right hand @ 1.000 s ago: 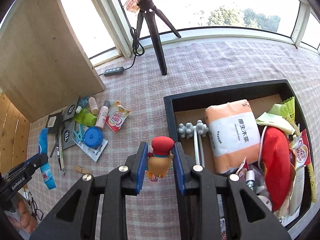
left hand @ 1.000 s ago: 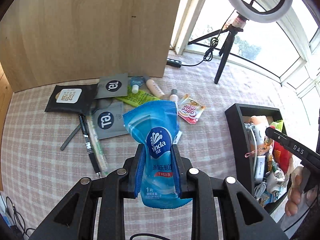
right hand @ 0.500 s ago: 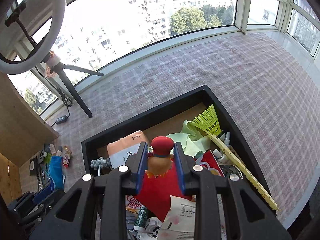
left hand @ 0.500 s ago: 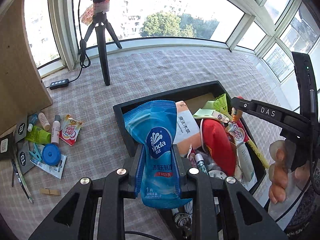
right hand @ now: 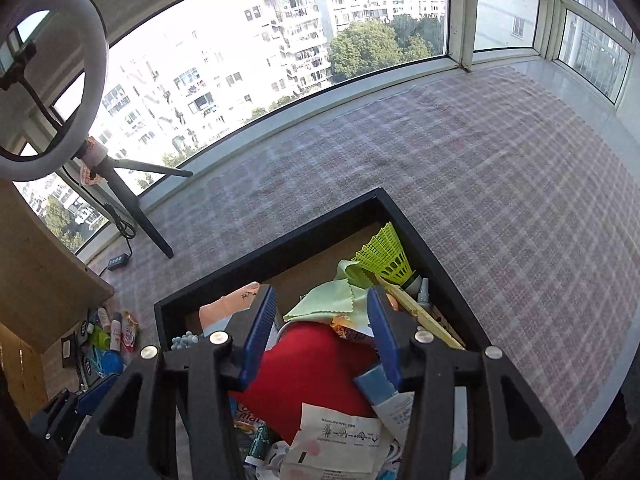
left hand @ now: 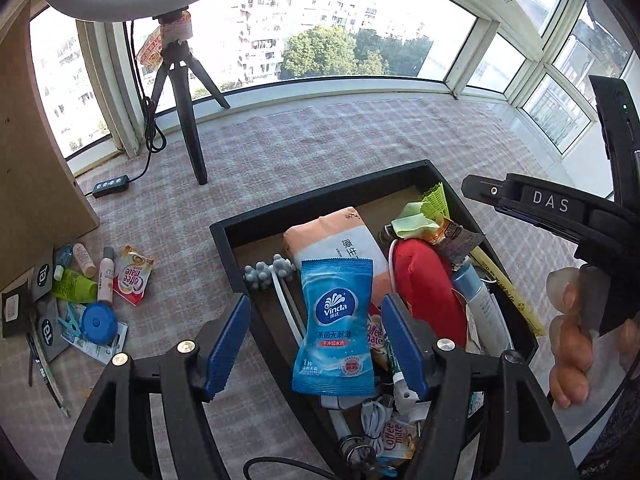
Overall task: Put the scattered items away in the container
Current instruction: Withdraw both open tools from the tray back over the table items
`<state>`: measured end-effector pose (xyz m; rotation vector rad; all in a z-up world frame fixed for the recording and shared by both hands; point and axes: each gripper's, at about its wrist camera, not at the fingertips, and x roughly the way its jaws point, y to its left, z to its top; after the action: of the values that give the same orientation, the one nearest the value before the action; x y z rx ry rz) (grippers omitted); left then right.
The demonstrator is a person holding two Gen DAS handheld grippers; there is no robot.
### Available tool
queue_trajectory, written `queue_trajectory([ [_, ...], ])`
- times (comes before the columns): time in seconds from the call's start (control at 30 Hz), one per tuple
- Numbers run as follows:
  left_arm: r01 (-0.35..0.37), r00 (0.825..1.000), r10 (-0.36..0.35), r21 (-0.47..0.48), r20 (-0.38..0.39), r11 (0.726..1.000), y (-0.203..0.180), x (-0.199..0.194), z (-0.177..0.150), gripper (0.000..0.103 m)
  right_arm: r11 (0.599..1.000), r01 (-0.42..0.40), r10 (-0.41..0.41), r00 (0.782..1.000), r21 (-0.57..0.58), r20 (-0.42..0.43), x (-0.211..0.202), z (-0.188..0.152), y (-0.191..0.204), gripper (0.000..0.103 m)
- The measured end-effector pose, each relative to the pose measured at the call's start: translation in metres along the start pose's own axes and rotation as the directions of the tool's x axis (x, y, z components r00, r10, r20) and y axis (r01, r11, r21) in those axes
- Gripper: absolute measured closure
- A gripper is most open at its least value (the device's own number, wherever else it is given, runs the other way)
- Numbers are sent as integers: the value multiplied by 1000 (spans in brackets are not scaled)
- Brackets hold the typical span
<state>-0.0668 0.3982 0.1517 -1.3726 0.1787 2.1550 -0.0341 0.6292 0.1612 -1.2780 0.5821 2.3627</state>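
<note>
L gripper is seen spread wide, nothing clamped; the blue wipe packet is seen between the pads, touching neither, over the near-left part of the black tray, and whether it's resting on the contents can't be told. R gripper is also spread wide and empty, held over the tray. Only the L view shows the leftover clutter on the checked cloth: coffee creamer sachet, blue round lid, green tube, small bottles and grey sachets by the wood panel; the same pile is tiny and partly hidden in the R view. Only the L view shows the tissue pack label, the grey knobbed thing and the cables at the tray's near end. Only the R view shows the green shuttlecock clearly, the green cloth and the printed leaflet. The red pouch is seen in both views. Vs 0.5 s ago: packet was clamped by the L pads, now let go; the red-capped figure was pinched in the R gripper, now gone from between the pads and not made out in the tray.
</note>
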Motion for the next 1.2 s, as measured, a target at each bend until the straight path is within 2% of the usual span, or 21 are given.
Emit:
queue_trajectory([
  [0.27,-99,995,100,-125,0,987,89,-14,-21,37,993,-63,61,998,-100,-19,2,-13,56,56],
  [0.43,-167,986,168,-232,-18,958,158,-24,-43,39,975,-107,99,994,-193,-51,9,-29,108,56],
  [0.53,-210,977,207,-304,-41,929,203,-28,-60,41,960,-142,126,989,-242,-81,17,-40,139,57],
  [0.67,-233,972,218,-399,-84,887,257,-28,-82,51,933,-195,159,977,-302,-138,31,-57,177,60],
  [0.77,-234,972,206,-443,-110,866,286,-26,-95,52,912,-231,176,967,-340,-183,42,-70,203,63],
  [0.97,-247,969,210,-541,-130,804,340,-33,-107,52,874,-283,200,951,-396,-238,55,-89,250,64],
  [1.13,-247,969,214,-572,-126,782,360,-38,-114,52,844,-313,197,936,-435,-292,69,-100,285,64],
  [1.2,-253,967,212,-574,-139,779,365,-34,-117,58,835,-319,192,932,-449,-307,75,-104,298,64],
])
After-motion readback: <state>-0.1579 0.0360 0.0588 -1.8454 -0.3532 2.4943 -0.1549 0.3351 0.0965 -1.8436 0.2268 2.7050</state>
